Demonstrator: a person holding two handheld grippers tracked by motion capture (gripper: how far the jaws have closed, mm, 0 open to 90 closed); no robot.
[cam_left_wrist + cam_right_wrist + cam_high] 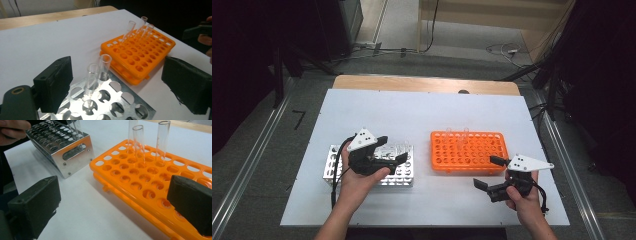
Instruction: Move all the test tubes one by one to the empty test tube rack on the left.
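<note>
A metal tube rack (332,164) (121,101) (75,155) sits left of centre on the white table, with an orange tube rack (467,150) (140,55) (125,167) to its right. Two clear glass tubes (93,77) stand upright in the metal rack. My left gripper (393,149) (120,85) is open around them, with its pads clear of the glass on both sides. Three more clear tubes (142,26) (138,142) stand at the orange rack's far side. My right gripper (488,172) (112,202) is open and empty at the orange rack's near right corner.
The white board (422,115) rests on a wooden table top whose far edge (427,84) shows behind it. Cables (502,50) lie on the floor beyond. Metal rails (247,165) run along both sides of the table.
</note>
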